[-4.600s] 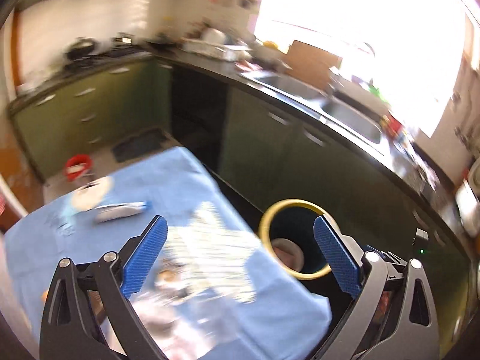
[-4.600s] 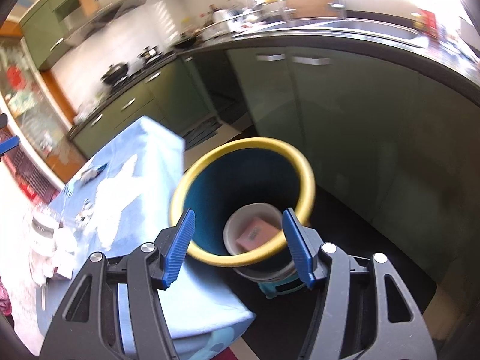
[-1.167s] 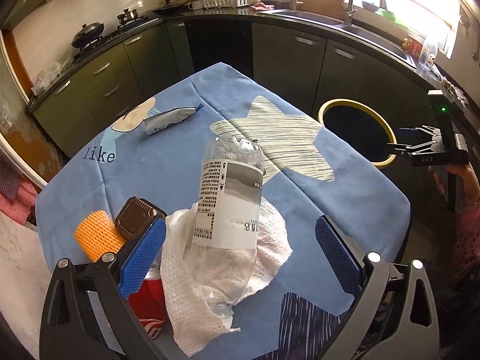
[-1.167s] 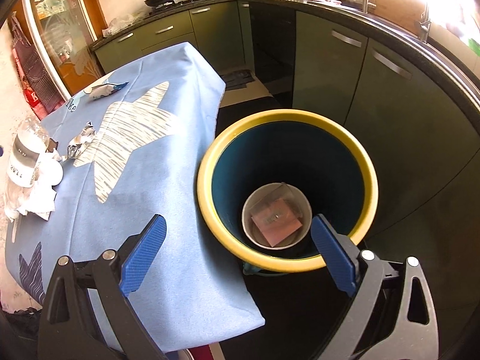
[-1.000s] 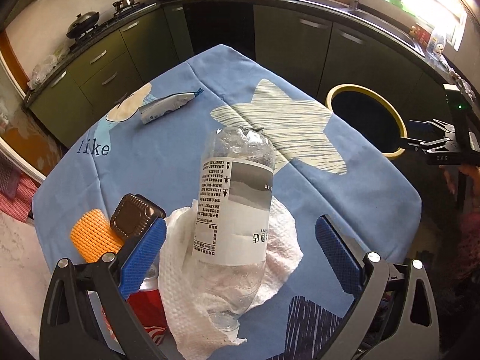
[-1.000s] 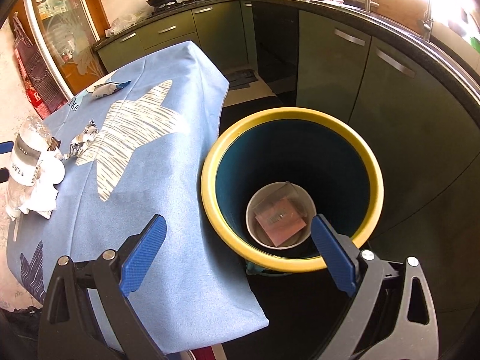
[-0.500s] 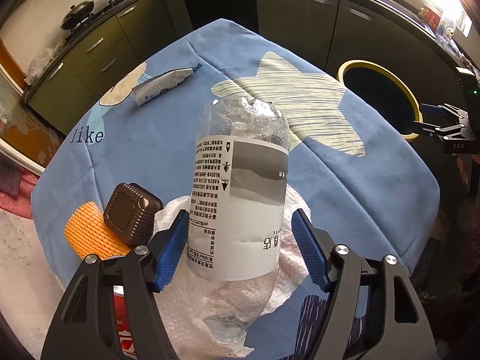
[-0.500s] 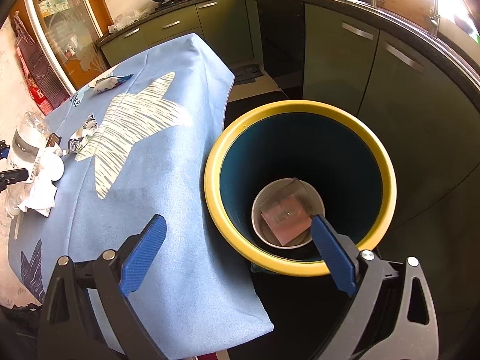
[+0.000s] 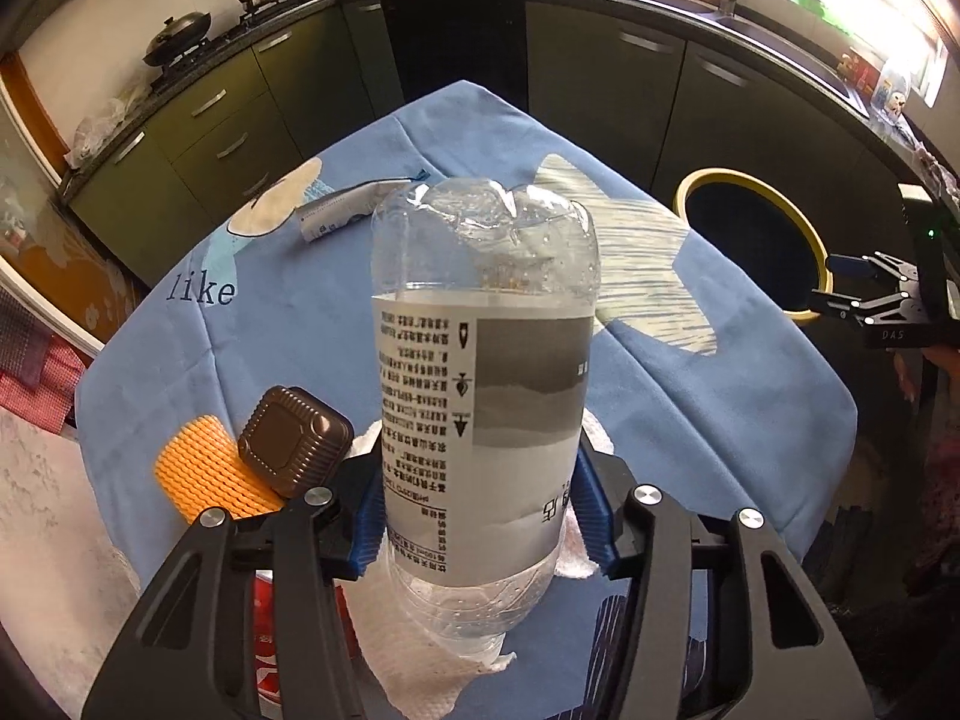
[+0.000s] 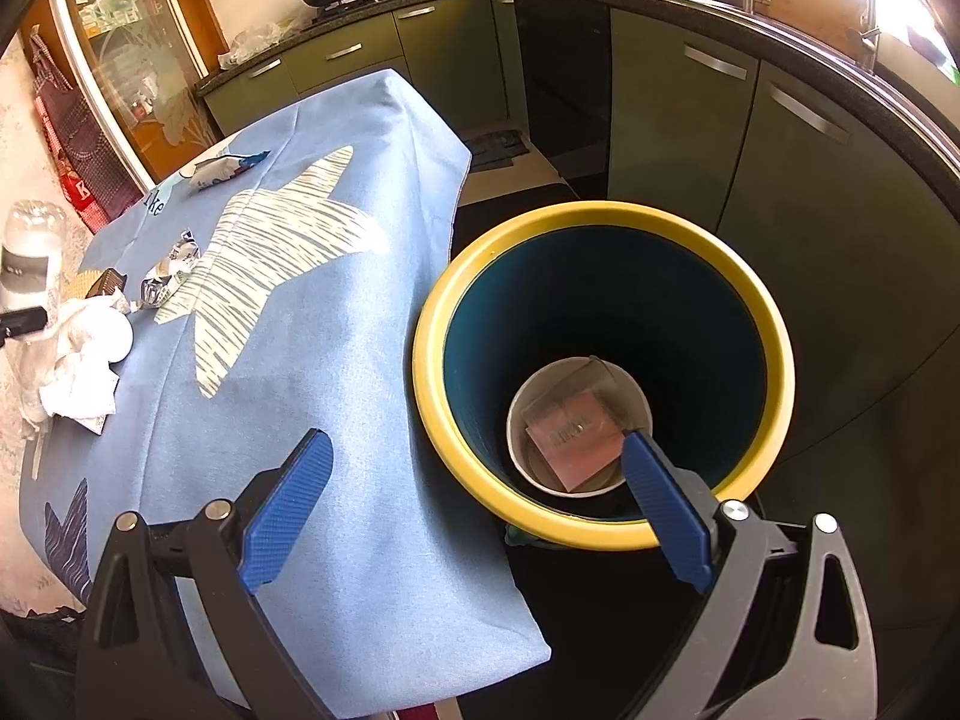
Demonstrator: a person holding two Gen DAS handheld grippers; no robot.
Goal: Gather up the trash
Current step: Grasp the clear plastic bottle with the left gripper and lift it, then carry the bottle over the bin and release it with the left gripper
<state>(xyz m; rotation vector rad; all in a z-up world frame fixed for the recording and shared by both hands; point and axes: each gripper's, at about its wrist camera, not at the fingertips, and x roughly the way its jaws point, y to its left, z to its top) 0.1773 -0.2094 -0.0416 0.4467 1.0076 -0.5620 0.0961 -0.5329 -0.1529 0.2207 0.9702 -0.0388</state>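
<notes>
One plastic bottle (image 9: 480, 384), clamped at its label by the left gripper (image 9: 480, 531) above the table (image 9: 750, 384), ready for binning. Right gripper (image 10: 480, 504): spread wide, empty, poised over the bin (image 10: 432, 384).

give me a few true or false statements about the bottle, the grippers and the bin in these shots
1. The left gripper is shut on the clear plastic bottle with a grey label. True.
2. The right gripper holds a crumpled white paper towel. False: it is open and holds nothing; the towel lies on the table.
3. The yellow-rimmed blue bin is empty. False: a white bowl with a pink packet lies at its bottom.
4. A brown ribbed square lid sits left of the bottle. True.
</notes>
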